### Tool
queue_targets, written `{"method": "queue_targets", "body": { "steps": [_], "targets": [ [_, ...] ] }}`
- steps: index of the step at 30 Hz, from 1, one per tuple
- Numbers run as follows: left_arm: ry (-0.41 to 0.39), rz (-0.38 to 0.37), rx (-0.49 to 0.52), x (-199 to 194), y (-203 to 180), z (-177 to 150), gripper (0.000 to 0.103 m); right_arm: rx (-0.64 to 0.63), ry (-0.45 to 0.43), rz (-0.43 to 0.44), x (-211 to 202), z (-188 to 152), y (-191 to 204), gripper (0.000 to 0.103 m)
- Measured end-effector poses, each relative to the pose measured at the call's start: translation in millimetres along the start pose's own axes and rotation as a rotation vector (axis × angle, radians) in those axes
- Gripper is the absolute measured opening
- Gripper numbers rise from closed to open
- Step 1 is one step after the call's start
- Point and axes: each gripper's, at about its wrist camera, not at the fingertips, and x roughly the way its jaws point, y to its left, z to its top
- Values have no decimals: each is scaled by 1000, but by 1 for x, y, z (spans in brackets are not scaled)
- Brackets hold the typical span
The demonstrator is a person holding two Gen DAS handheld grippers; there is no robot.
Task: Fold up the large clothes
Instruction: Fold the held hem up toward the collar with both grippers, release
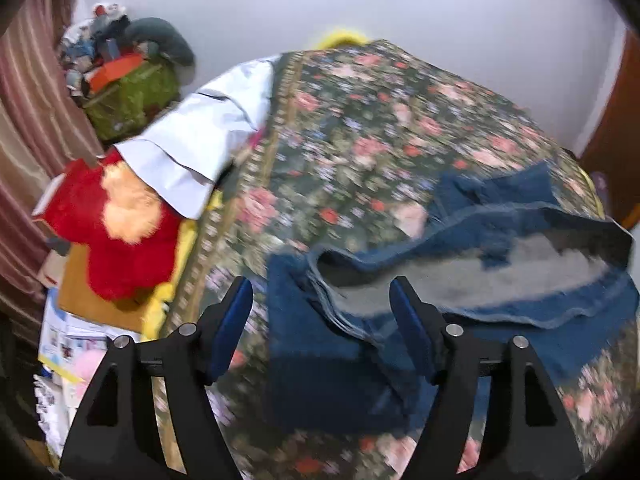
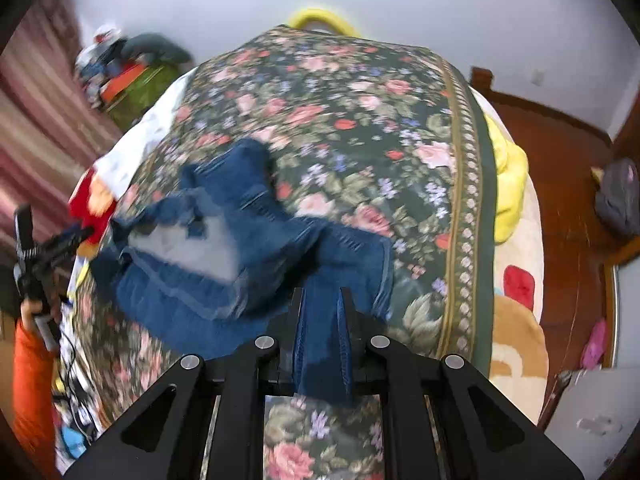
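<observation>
A blue denim garment with a grey lining lies crumpled on the floral bedspread. My left gripper is open just above the garment's near left part, holding nothing. In the right wrist view my right gripper is shut on a fold of the denim garment at its near edge, and the cloth stretches away from the jaws over the bedspread. The left gripper shows at the far left of that view, held by a hand in an orange sleeve.
A red plush toy and a pale blue-white cloth lie at the bed's left edge. A green bag piled with clutter stands by the striped curtain. A yellow blanket hangs at the bed's right side above the wooden floor.
</observation>
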Motion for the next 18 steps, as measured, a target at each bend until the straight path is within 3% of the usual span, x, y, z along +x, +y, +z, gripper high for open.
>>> {"method": "queue_targets", "body": {
  "steps": [6, 10, 14, 18],
  "targets": [
    [133, -95, 43, 31, -41, -35, 71, -45, 41, 63, 36, -26, 39, 10],
    [176, -72, 106, 59, -70, -43, 71, -114, 96, 42, 69, -30, 64, 10],
    [173, -45, 111, 85, -79, -18, 71, -176, 52, -26, 90, -9, 83, 10],
    [123, 1, 70, 103, -73, 30, 71, -151, -31, -77, 100, 41, 86, 10]
  ]
}}
